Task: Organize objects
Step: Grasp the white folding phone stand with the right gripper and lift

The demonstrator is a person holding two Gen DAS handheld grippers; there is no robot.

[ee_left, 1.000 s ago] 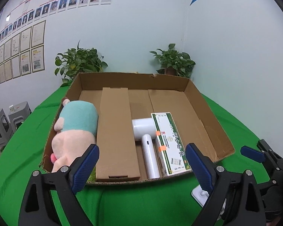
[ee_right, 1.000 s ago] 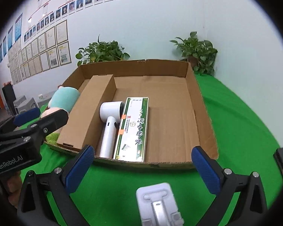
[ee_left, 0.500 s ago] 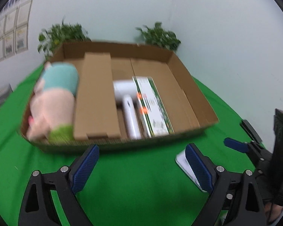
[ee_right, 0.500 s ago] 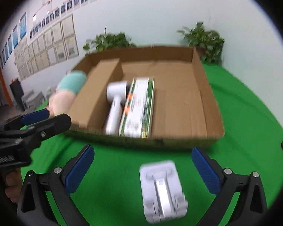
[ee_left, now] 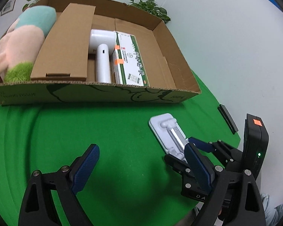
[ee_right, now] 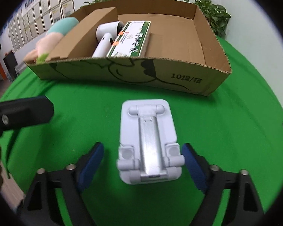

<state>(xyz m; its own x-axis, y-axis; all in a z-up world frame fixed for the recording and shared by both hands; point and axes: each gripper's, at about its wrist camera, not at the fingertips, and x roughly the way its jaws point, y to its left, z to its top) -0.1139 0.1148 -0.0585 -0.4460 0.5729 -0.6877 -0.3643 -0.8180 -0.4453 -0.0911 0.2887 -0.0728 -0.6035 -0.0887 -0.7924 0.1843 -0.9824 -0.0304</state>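
A white folding phone stand [ee_right: 148,143] lies flat on the green cloth in front of the cardboard box [ee_right: 160,75]. My right gripper [ee_right: 141,162] is open, low over the cloth, with a blue pad on each side of the stand's near end. The stand also shows in the left wrist view [ee_left: 168,131], with the right gripper [ee_left: 196,150] around it. My left gripper [ee_left: 141,167] is open and empty to the left. The box [ee_left: 96,94] holds a plush toy [ee_left: 22,43], a white hair dryer [ee_left: 102,56] and a green-and-white carton [ee_left: 130,58].
A cardboard divider [ee_left: 66,43] lies in the box between the plush toy and the hair dryer. The box's right part [ee_right: 171,37] holds nothing. A flat black object [ee_left: 227,118] lies near the cloth's right edge. Potted plants [ee_right: 215,13] stand behind the box by the wall.
Both grippers have dropped toward the cloth and pulled back from the box. The right gripper has come down around the phone stand's near end, jaws narrower than before. Nothing is gripped.
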